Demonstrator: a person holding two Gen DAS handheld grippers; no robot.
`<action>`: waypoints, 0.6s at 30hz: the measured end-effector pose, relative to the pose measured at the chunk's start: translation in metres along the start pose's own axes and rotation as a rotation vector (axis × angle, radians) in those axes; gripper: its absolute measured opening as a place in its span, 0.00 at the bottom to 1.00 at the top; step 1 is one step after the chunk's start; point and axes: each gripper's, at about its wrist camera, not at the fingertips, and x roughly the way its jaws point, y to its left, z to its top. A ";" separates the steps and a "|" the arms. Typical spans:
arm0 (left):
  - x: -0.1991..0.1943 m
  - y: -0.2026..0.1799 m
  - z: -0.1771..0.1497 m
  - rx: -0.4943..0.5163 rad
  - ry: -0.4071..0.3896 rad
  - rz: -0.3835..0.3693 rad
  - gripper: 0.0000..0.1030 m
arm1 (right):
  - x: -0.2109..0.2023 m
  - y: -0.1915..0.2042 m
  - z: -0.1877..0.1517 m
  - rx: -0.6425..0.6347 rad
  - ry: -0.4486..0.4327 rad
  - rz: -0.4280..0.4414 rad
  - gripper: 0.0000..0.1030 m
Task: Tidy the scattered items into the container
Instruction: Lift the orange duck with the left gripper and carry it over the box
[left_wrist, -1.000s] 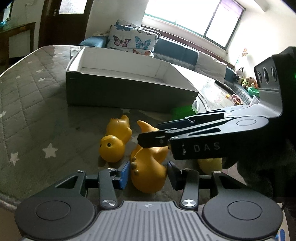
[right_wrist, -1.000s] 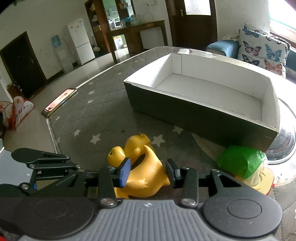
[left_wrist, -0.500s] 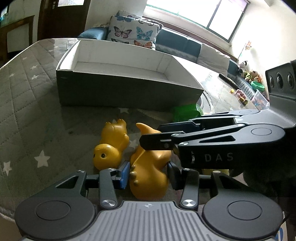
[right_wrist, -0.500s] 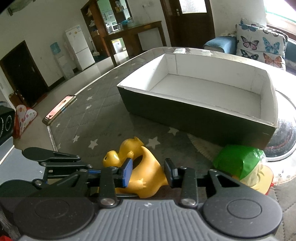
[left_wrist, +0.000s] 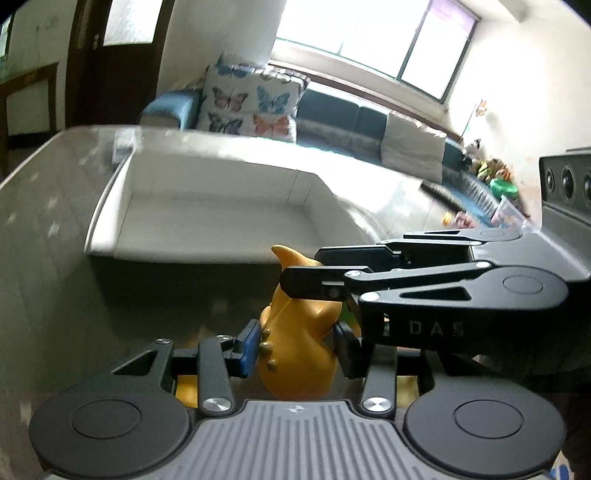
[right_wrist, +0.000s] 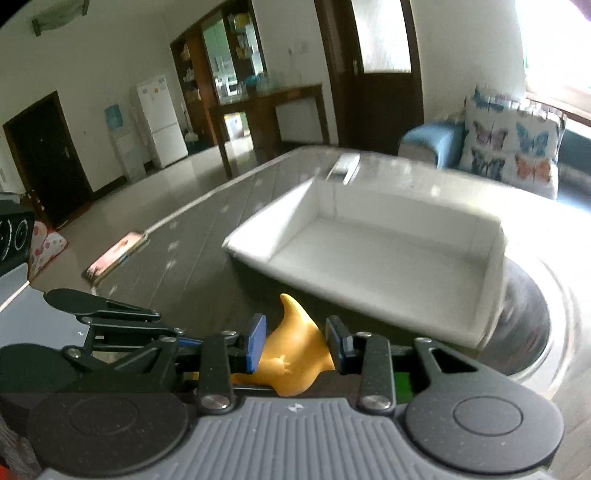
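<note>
Both your grippers, left (left_wrist: 295, 345) and right (right_wrist: 295, 341), pinch one yellow toy (left_wrist: 295, 354) at its body; it looks light, hollow, squashy, slippery. The box (left_wrist: 207, 225) lies ahead.

The letters "DAS" stand in pale print on the black side of the right gripper (left_wrist: 325, 291). Nothing else is legible.
</note>
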 end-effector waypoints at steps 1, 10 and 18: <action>0.004 -0.002 0.009 -0.001 -0.006 -0.006 0.44 | -0.001 -0.005 0.009 -0.012 -0.007 -0.012 0.34; 0.078 -0.001 0.080 -0.030 0.048 -0.016 0.44 | 0.038 -0.077 0.067 -0.032 0.069 -0.033 0.32; 0.138 0.015 0.094 -0.112 0.164 -0.025 0.44 | 0.089 -0.125 0.072 -0.017 0.204 0.004 0.32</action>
